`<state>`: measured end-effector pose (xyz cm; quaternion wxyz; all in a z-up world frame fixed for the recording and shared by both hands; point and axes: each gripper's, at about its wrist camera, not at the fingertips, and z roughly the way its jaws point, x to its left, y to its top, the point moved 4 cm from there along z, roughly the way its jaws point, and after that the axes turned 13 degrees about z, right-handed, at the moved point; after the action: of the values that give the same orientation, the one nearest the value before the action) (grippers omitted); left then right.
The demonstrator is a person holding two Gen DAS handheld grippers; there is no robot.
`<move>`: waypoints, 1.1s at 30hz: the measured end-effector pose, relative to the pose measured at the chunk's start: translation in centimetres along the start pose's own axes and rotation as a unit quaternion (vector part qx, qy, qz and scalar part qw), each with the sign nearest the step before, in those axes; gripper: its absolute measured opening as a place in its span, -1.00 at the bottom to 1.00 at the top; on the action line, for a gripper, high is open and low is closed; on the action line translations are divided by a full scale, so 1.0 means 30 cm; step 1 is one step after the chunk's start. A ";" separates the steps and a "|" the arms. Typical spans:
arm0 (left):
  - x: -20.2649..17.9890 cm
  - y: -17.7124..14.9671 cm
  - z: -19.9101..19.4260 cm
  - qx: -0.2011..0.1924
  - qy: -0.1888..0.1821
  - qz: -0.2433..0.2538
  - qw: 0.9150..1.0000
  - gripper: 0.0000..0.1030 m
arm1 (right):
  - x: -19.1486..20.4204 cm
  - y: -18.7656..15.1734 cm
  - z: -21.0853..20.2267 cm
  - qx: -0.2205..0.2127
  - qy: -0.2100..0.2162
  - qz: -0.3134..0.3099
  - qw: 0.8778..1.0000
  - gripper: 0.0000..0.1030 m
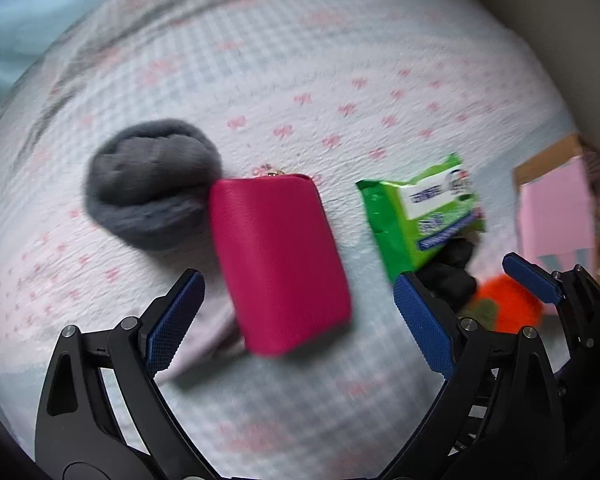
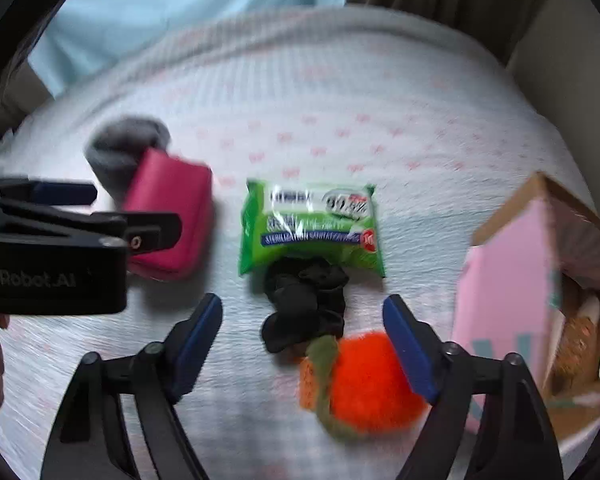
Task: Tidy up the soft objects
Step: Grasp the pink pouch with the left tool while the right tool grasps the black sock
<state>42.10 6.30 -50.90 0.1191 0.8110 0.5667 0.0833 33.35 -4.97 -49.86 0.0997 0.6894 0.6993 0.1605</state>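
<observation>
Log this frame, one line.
left gripper: open, over pink wallet | right gripper: open, over black scrunchie | nothing held

- Bedspread (image 1: pixel 284 80) beyond the objects lies bare, open to approach.
- Wallet (image 1: pixel 278 264) touches the grey bundle (image 1: pixel 152 182); no gap there.
- Clear strip between wallet and wipes (image 2: pixel 310 228).
- Scrunchie (image 2: pixel 304 304) touches wipes and orange toy (image 2: pixel 368 380).
- Box (image 2: pixel 512 292) walls the right side, just beside the toy.
- Left gripper (image 2: pixel 134 206) overhangs the wallet.

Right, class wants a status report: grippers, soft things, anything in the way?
Left gripper open over pink wallet. Right gripper open over black scrunchie, orange pom-pom. Wipes pack overlaps scrunchie. Nothing held.
</observation>
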 end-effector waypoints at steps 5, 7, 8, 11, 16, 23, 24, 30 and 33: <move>-0.004 0.014 0.102 0.025 0.013 0.004 1.000 0.77 | 0.000 0.005 0.091 0.028 0.006 -0.005 1.000 0.35; -0.005 0.017 0.125 0.034 0.019 0.007 0.999 0.69 | -0.003 0.005 0.119 0.042 0.011 0.000 0.999 0.35; -0.005 0.019 0.138 0.039 0.023 0.008 0.999 0.62 | -0.007 0.004 0.127 0.045 0.012 0.001 0.999 0.33; -0.003 0.021 0.164 0.052 0.030 0.008 0.998 0.39 | -0.016 0.003 0.144 0.054 0.015 0.001 0.998 0.20; -0.015 0.027 0.182 0.056 0.027 0.018 0.998 0.15 | -0.033 0.007 0.158 0.061 0.016 -0.001 0.998 -0.17; -0.047 0.036 0.146 0.049 0.010 0.017 0.999 -0.10 | -0.048 0.044 0.155 0.064 0.014 0.001 0.998 -0.50; -0.049 0.037 0.140 0.048 0.006 0.015 0.999 -0.13 | -0.040 0.039 0.145 0.062 0.015 0.003 0.998 -0.50; -0.030 0.044 0.055 0.035 -0.002 0.011 0.999 -0.19 | -0.044 0.049 0.069 0.046 0.021 0.023 0.998 -0.54; -0.036 0.044 -0.004 0.022 -0.008 0.007 1.000 -0.21 | -0.050 0.063 0.018 0.034 0.024 0.034 0.999 -0.54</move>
<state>42.89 4.88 -50.39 0.1048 0.8179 0.5619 0.0651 35.35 -6.42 -49.79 0.0536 0.7118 0.6827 0.1562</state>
